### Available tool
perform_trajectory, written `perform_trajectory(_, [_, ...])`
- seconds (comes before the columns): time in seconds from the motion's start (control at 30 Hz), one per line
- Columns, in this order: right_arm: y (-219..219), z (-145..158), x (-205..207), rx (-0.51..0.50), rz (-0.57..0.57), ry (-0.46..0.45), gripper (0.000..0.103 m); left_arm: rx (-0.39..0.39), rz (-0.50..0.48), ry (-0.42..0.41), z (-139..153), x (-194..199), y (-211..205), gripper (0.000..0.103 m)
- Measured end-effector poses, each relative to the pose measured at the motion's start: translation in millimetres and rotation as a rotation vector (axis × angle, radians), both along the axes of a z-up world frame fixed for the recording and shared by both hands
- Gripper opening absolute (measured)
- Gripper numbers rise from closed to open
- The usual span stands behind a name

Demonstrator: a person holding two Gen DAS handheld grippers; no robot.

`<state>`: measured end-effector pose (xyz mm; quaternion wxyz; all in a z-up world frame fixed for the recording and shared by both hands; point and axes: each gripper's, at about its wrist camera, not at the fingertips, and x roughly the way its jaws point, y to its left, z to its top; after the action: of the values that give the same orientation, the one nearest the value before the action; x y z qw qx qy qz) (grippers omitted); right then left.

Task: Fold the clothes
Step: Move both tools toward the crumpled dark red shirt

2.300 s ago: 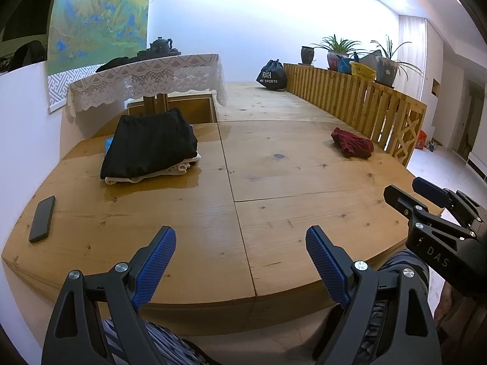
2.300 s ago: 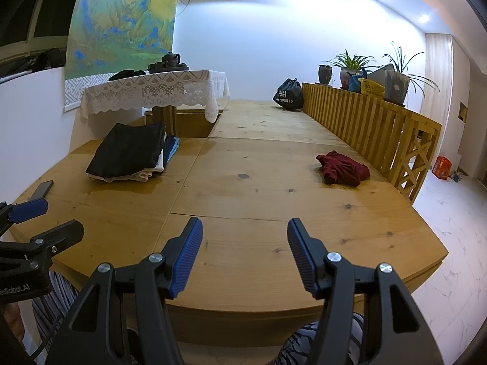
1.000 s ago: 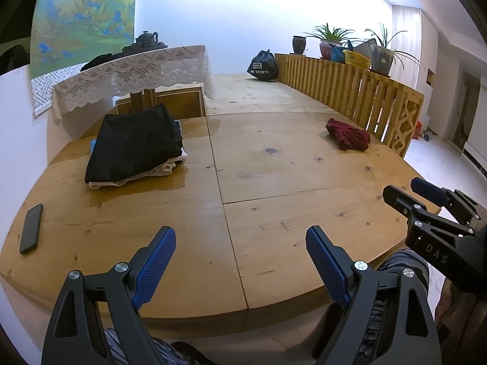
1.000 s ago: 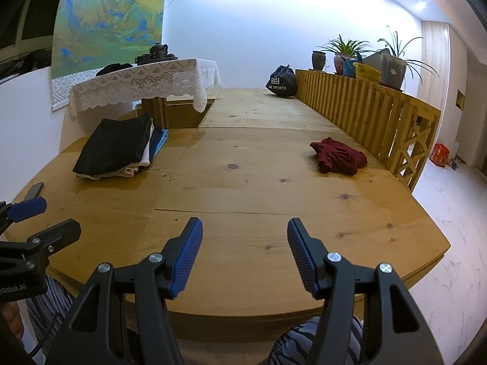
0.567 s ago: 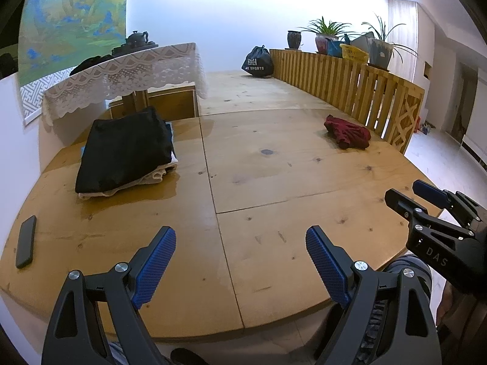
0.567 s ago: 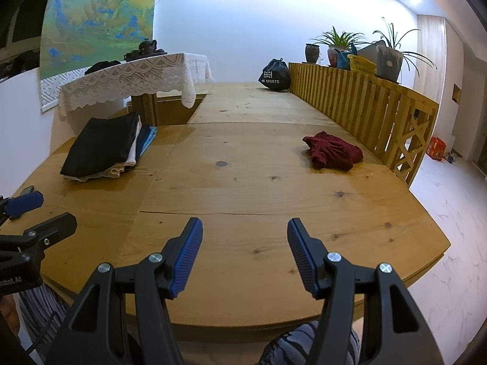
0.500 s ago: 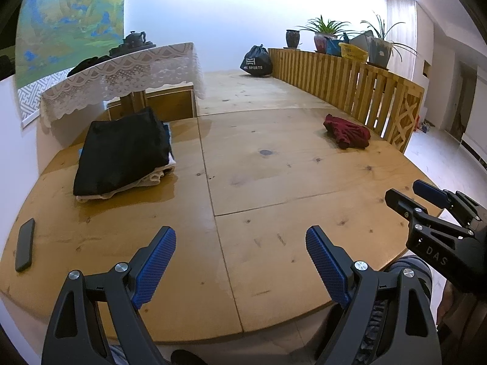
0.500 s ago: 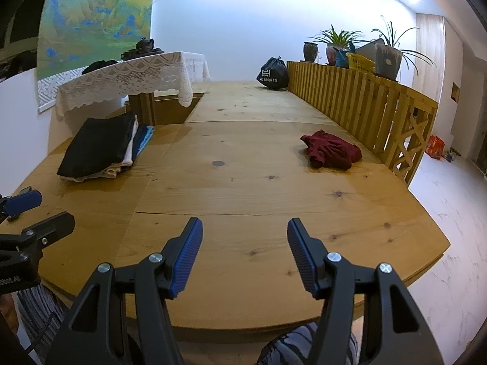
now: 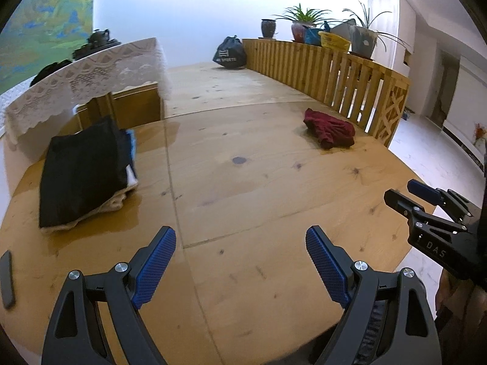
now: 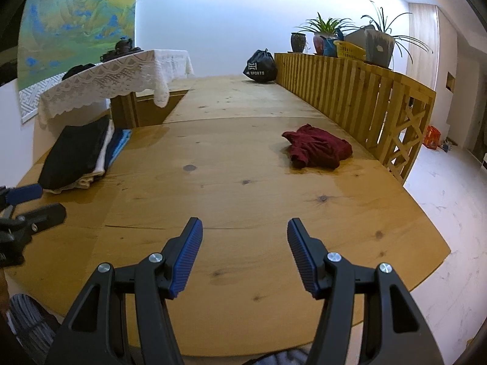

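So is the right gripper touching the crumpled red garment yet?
Apart. The right wrist view shows the right gripper open and empty, with bare wooden platform between its fingertips and the red garment.

White walls, landscape painting (image 10: 76,21), slatted wooden railing (image 10: 350,91) (potted plants (image 10: 325,33) on top), pale marble floor (image 10: 450,200).

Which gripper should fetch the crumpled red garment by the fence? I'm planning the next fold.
Right, probably. The red garment lies on the right side of the table, nearer the open right gripper than the open left gripper.
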<state>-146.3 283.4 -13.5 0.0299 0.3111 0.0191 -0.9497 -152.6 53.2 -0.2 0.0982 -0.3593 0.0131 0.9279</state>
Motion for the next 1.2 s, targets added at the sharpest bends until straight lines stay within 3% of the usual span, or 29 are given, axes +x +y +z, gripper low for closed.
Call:
perform_trajectory(0.2, [39, 0, -40, -0.046, -0.017, -0.042, 0.058, 0.015, -0.045, -0.017, 7, -42, 12, 0.087])
perform_trajectory(0.5, [79, -6, -118, 0.036, -0.067, -0.105, 0.057, 0.07, -0.139, -0.093, 7, -128, 44, 0.087])
perform_trajectory(0.67, [122, -10, -169, 0.011, -0.107, -0.149, 0.057, 0.097, -0.176, -0.161, -2, -188, 68, 0.087])
perform_trajectory(0.93, [184, -40, -246, -0.126, -0.185, -0.257, 0.057, 0.027, -0.228, -0.247, -30, -286, 138, 0.087])
perform_trajectory(1.2, [244, -72, -322, -0.261, -0.26, -0.362, 0.058, 0.014, -0.241, -0.348, -75, -359, 210, 0.087])
